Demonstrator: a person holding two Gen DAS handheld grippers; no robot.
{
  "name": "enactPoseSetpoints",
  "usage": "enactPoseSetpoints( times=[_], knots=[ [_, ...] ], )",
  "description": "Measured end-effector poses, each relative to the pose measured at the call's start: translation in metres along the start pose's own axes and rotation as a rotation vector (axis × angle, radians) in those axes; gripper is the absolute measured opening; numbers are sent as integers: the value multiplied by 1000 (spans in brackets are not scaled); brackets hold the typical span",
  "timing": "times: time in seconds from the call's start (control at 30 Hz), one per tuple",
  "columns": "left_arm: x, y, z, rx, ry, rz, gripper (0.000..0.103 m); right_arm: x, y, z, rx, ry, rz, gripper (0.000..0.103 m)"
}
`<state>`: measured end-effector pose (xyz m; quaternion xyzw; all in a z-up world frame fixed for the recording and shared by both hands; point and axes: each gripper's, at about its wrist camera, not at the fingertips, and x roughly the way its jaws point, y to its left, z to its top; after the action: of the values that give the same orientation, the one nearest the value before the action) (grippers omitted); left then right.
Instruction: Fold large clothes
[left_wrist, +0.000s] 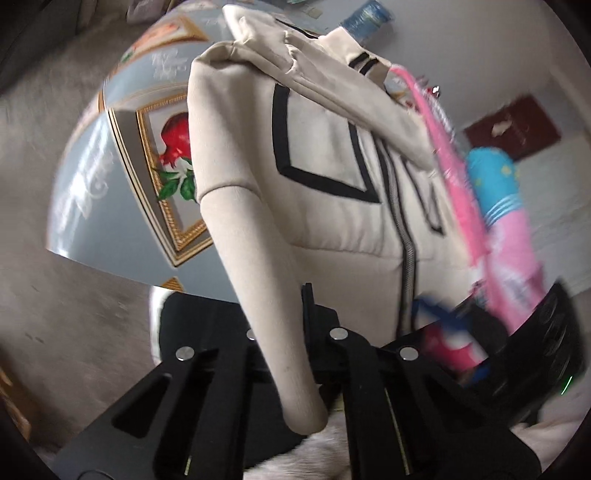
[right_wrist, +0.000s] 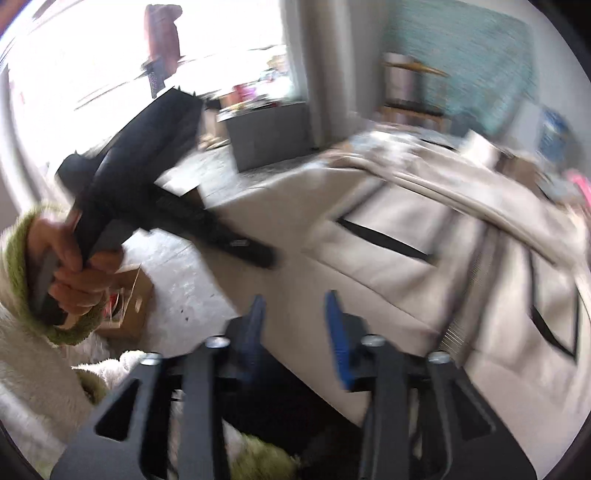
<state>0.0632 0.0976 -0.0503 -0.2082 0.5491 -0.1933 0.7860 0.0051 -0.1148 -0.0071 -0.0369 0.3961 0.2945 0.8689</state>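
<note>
A beige zip jacket (left_wrist: 325, 155) with black trim lies spread on a table covered by a blue rose-print cloth (left_wrist: 122, 155). Its long sleeve (left_wrist: 273, 295) runs down between the fingers of my left gripper (left_wrist: 284, 314), which is shut on the sleeve. In the right wrist view the jacket (right_wrist: 424, 266) lies ahead and to the right. My right gripper (right_wrist: 295, 317) with blue pads is open and empty above the jacket's near edge. The left gripper (right_wrist: 258, 254) shows there as a black tool held by a hand, its tips on the jacket's left side.
Pink and blue fabric (left_wrist: 495, 221) lies beside the jacket at the right. Grey floor (left_wrist: 44, 295) lies below the table's left edge. A grey box (right_wrist: 269, 133) stands on the floor beyond the table. A cardboard box (right_wrist: 129, 306) sits low at the left.
</note>
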Motion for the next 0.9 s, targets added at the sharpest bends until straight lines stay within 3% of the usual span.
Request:
enactPoseSetpoints(
  times=[0.07, 0.13, 0.27, 0.37, 0.67, 0.7, 0.83, 0.9],
  knots=[
    [1, -4, -2, 42, -5, 46, 5, -24, -38, -13, 128, 15, -82, 52],
    [2, -5, -5, 71, -10, 72, 5, -46, -73, -31, 236, 36, -173, 53],
    [5, -11, -7, 126, -14, 127, 6, -86, -126, -70, 385, 72, -397, 53],
    [5, -12, -8, 145, -9, 145, 6, -102, -149, -88, 448, 66, -486, 53],
    [7, -15, -10, 160, -7, 175, 8, -101, -179, -98, 519, 68, -546, 50],
    [7, -15, -11, 158, -7, 177, 8, -102, -179, -100, 520, 72, -546, 47],
    [5, -14, -17, 158, -10, 182, 9, -106, -170, -109, 522, 79, -520, 17],
    [4, -15, -20, 170, -18, 184, 9, -107, -163, -110, 505, 78, -533, 11]
  ],
)
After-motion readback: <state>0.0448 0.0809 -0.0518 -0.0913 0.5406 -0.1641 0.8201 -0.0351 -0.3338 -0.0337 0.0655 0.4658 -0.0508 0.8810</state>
